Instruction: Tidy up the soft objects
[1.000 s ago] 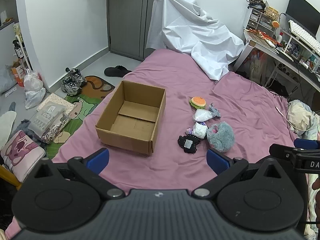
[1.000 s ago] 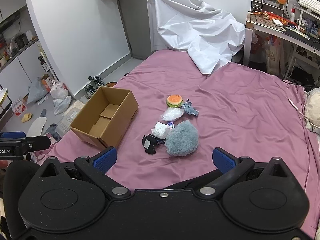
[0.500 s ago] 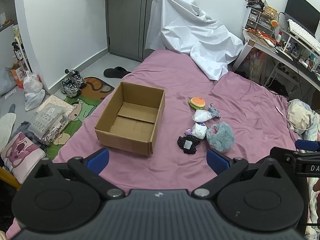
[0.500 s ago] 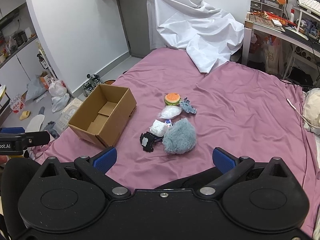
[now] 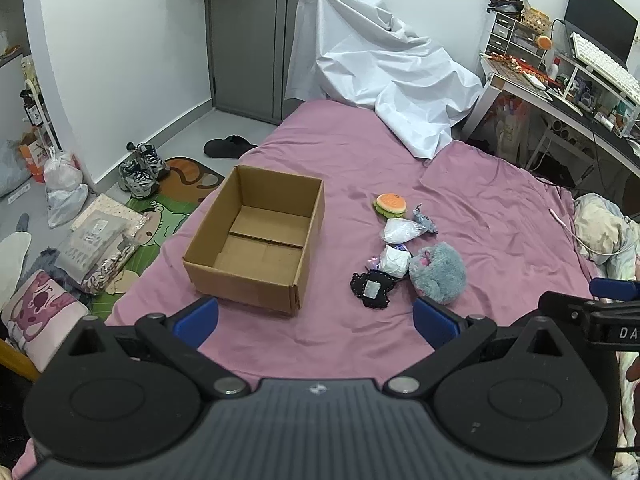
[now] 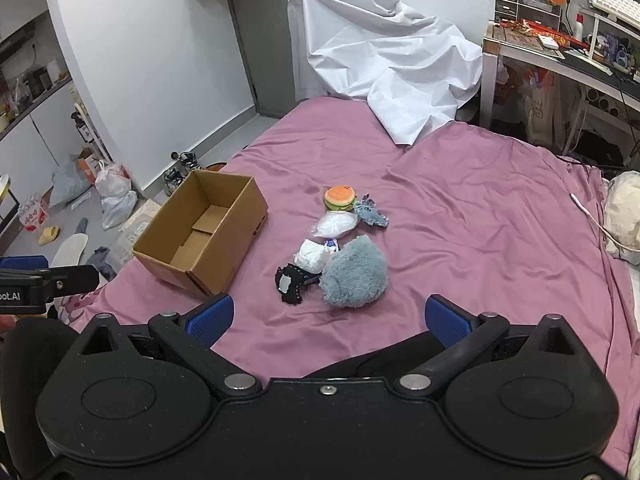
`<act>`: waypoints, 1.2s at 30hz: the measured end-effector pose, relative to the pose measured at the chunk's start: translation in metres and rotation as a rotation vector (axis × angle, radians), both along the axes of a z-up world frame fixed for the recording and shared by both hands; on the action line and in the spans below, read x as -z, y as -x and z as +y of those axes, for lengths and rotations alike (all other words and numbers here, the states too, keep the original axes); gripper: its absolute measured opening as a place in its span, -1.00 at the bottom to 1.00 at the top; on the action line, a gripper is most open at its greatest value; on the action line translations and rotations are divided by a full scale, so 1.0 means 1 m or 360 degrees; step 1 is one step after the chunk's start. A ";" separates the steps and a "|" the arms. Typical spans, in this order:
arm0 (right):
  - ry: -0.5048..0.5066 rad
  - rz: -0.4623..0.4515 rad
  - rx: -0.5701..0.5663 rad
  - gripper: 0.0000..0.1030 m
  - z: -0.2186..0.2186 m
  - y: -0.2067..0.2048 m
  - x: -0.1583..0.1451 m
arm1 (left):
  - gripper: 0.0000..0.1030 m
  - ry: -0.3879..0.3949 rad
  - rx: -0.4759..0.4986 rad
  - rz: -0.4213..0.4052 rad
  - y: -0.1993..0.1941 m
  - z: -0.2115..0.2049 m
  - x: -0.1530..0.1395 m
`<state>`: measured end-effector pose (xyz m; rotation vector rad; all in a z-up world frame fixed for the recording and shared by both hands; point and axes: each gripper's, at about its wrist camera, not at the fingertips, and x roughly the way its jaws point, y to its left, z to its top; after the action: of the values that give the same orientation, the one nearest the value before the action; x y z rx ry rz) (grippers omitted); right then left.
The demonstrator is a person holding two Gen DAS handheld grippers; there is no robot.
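An empty cardboard box (image 5: 256, 252) (image 6: 204, 232) stands open on the pink bed (image 5: 480, 200) (image 6: 460, 200). To its right lies a cluster of soft things: a burger plush (image 5: 391, 205) (image 6: 340, 198), a white bag (image 5: 400, 230) (image 6: 335, 224), a small grey-blue toy (image 6: 370, 214), a white wad (image 5: 394, 260) (image 6: 310, 258), a black patch (image 5: 371, 290) (image 6: 289, 283) and a fluffy grey-blue plush (image 5: 438, 274) (image 6: 355, 274). My left gripper (image 5: 316, 320) hovers open near the bed's front edge. My right gripper (image 6: 328, 318) is open, just short of the fluffy plush. Both hold nothing.
A crumpled white sheet (image 5: 380, 76) covers the bed's far end. A cluttered desk (image 5: 560, 80) stands at the right. Shoes (image 5: 140, 168), bags and a mat lie on the floor left of the bed. A cream bundle (image 6: 622, 216) rests at the bed's right edge.
Both views have shifted slightly; the right wrist view has the box and soft things a little further left and lower. Nothing on the bed has moved. Both grippers stay open.
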<state>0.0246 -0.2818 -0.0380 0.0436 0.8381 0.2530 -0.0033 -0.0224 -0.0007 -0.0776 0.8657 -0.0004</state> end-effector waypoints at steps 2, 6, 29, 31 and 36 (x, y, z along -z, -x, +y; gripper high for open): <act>-0.0004 0.0001 0.0002 1.00 -0.001 -0.002 0.002 | 1.00 0.0003 -0.0004 -0.0009 -0.002 -0.002 0.002; -0.0040 0.0005 0.0016 1.00 -0.006 -0.006 0.007 | 1.00 0.0017 -0.0024 -0.0031 -0.008 -0.003 0.005; -0.0187 0.0118 0.0103 1.00 -0.036 -0.048 0.045 | 1.00 0.0027 0.0019 0.0028 -0.054 -0.029 0.041; -0.0195 0.0127 0.0107 1.00 -0.037 -0.052 0.049 | 1.00 0.0033 0.0011 0.0039 -0.059 -0.031 0.046; -0.0245 0.0169 0.0115 0.99 -0.038 -0.063 0.057 | 0.98 0.0083 0.0028 0.0080 -0.074 -0.035 0.059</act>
<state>0.0872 -0.3198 -0.0951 0.2326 0.9195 0.2483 0.0705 -0.0572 -0.0595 -0.1194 0.9165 -0.0373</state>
